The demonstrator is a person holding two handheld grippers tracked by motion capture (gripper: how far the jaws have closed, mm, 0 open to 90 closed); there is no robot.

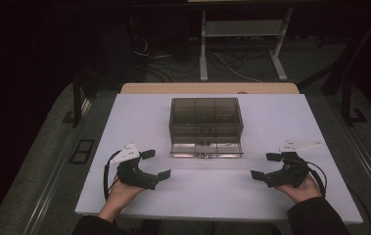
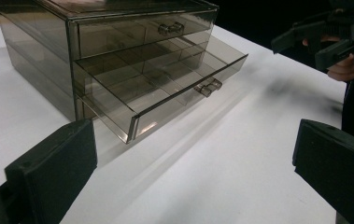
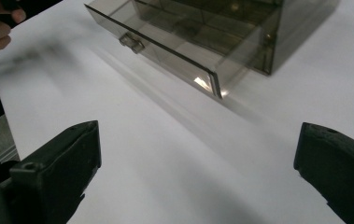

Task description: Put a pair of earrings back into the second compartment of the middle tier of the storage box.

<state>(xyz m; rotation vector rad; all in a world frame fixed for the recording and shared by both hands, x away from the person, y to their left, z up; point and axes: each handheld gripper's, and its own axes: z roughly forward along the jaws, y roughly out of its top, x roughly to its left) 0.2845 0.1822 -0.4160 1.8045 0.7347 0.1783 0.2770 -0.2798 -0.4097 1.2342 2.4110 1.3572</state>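
A smoky transparent plastic drawer cabinet (image 1: 206,122) sits mid-way across the white worktop (image 1: 271,196), its lowest drawer (image 2: 165,88) pulled out. The left claw (image 1: 156,164) and right claw (image 1: 265,166) flank it — both wide open, empty.
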